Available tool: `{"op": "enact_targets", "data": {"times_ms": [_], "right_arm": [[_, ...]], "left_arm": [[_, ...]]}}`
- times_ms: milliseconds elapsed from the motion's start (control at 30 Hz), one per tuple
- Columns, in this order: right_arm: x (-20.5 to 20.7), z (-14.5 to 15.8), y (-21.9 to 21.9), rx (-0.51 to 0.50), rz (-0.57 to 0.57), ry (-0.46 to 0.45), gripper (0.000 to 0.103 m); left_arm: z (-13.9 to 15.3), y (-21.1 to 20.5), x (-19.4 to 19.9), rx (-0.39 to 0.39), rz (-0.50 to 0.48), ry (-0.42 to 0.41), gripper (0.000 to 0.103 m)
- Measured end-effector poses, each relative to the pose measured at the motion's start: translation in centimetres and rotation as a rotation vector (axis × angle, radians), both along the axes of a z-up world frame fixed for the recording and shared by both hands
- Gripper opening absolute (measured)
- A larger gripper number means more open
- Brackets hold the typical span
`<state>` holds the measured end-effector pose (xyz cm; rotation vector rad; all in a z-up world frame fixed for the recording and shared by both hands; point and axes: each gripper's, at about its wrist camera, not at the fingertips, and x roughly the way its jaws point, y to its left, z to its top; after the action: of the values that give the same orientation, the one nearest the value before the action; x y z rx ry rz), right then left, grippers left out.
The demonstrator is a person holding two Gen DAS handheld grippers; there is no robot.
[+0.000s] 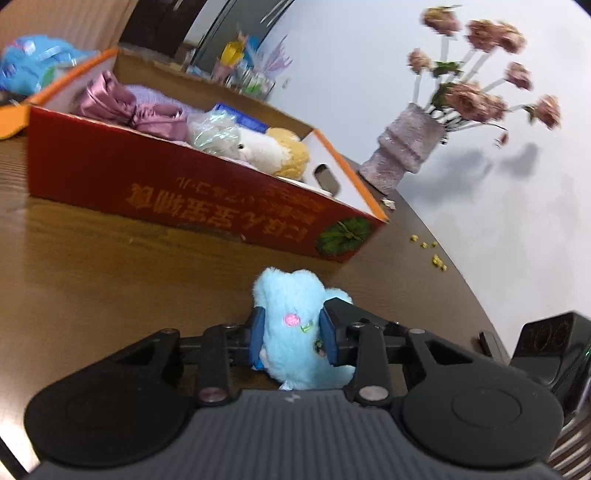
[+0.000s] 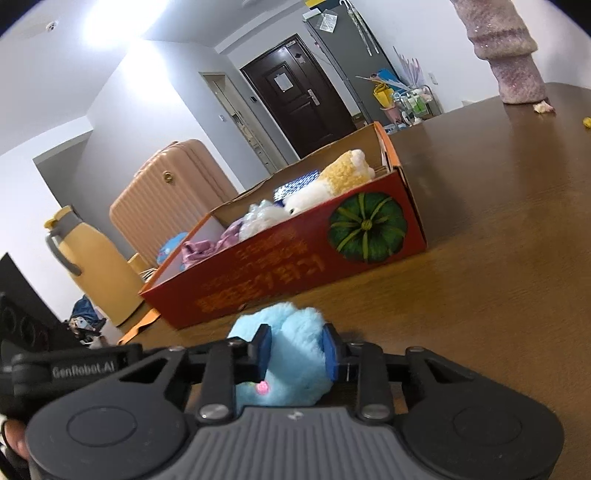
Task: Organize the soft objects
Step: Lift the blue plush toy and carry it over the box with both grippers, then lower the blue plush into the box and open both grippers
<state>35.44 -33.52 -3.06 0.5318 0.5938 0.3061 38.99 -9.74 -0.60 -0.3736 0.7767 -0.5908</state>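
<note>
Fluffy light-blue plush toy [image 1: 295, 325] is sitting pinched between both hand-held grippers, just above the brown wooden desk [image 1: 92, 266], near the red cardboard box [image 1: 177, 192] of soft things. Left hand-held gripper [image 1: 293, 334] and right hand-held gripper [image 2: 297, 352] are each squeezing its body. Probably light, compressible; gripping mid-body looks safest.

Brown wood-grain worktop [image 2: 498, 258], glossy. Pale grey walls [image 2: 122, 122]; bright ceiling light [image 2: 122, 18] at 11 o'clock in the right wrist view. Dark panelled door [image 2: 295, 99] at 12 o'clock, grey refrigerator [image 2: 343, 48] just right of it. Pink ribbed suitcase [image 2: 166, 192] at 10 o'clock; yellow thermos jug [image 2: 92, 266] beside it at 9 o'clock.
</note>
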Motion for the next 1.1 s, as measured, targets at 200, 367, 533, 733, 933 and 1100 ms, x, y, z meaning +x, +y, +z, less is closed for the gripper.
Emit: {"op": "enact_targets", "data": {"times_ms": [200, 367, 533, 733, 933, 1100], "right_arm": [[-8.4, -0.1, 1.5, -0.008, -0.001, -0.022, 0.027], [-11.7, 0.6, 1.7, -0.05, 0.01, -0.036, 0.024], [-12.6, 1.1, 1.1, -0.054, -0.014, -0.054, 0.023], [-11.0, 3.4, 0.7, -0.065, -0.008, -0.117, 0.023], [-1.7, 9.9, 1.2, -0.094, 0.026, -0.281, 0.023], [8.9, 11.4, 1.9, -0.127, 0.06, -0.26, 0.023]], "left_arm": [[-0.6, 1.3, -8.8, -0.006, 0.022, -0.027, 0.032], [-0.2, 1.1, -11.8, 0.001, -0.003, -0.043, 0.032], [0.4, 0.3, -12.7, 0.019, -0.012, -0.072, 0.032], [3.4, 0.3, -10.5, 0.012, -0.021, -0.178, 0.032], [10.2, 0.5, -2.3, 0.043, 0.039, -0.355, 0.032], [11.5, -0.3, 7.0, 0.135, 0.064, -0.329, 0.032]]}}
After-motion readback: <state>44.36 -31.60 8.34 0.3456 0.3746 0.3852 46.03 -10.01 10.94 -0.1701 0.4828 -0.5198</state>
